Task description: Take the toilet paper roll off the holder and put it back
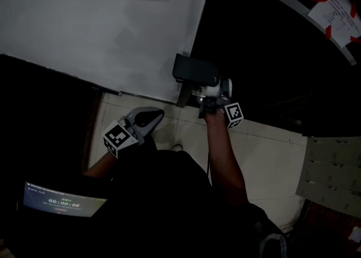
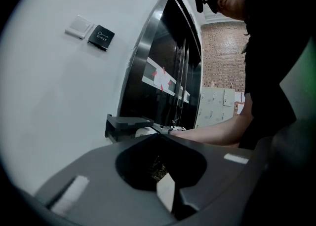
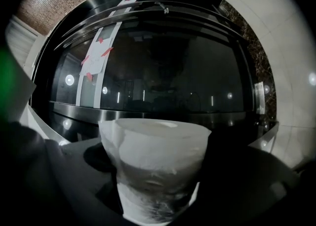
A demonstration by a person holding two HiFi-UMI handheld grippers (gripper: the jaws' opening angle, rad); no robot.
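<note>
Head view: right tongs at the toilet paper roll, just beside the black holder on the white wall. Left tongs low, well apart, over the tiled floor.
Left gripper view: left tongs closed, nothing between them.
Right gripper view: roll clamped between both jaws, dented at the grip.

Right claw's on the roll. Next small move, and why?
Probably draw the toilet paper roll sideways, away from the holder: the right claw clamps it, and it sits right beside the holder. Whether it's off yet, I can't tell.
</note>
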